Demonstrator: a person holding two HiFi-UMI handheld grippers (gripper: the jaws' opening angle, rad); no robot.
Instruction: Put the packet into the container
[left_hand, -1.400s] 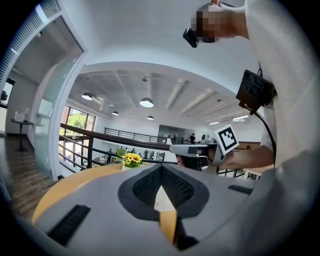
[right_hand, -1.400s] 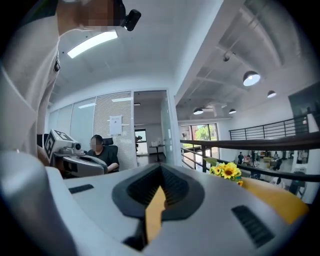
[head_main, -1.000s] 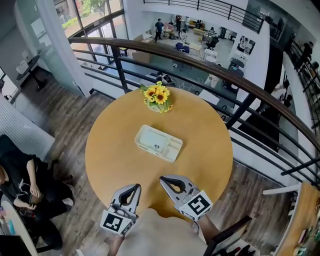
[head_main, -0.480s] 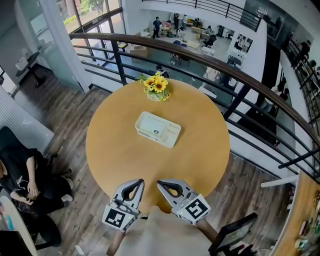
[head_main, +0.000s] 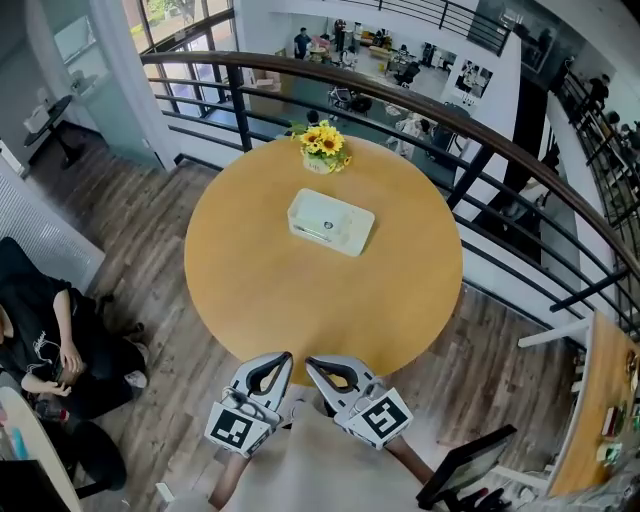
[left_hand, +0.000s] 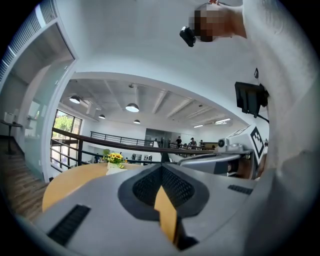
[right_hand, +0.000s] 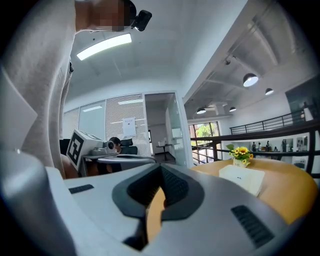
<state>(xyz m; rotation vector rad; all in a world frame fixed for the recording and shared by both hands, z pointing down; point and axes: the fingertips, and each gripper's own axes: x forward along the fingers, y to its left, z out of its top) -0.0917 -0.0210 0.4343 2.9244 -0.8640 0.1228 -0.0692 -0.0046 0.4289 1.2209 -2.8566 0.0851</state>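
Note:
A white rectangular container (head_main: 331, 222) lies past the middle of the round wooden table (head_main: 260, 290); in the right gripper view the container (right_hand: 243, 178) shows at the right. I see no separate packet on the table, and what lies inside the container I cannot tell. My left gripper (head_main: 282, 358) and right gripper (head_main: 313, 363) hang side by side just off the table's near edge, close to my body, well short of the container. Each has its jaws together with nothing between them, as the left gripper (left_hand: 161, 170) and right gripper (right_hand: 161, 171) show in their own views.
A vase of sunflowers (head_main: 322, 143) stands at the table's far edge. A dark railing (head_main: 480, 150) curves behind the table over a drop to a lower floor. A seated person (head_main: 45, 345) is at the left. A dark screen (head_main: 465, 470) stands at my lower right.
Both grippers have drawn back from over the table's near rim to just off its edge, and the view has pulled away, so the table and container sit farther off.

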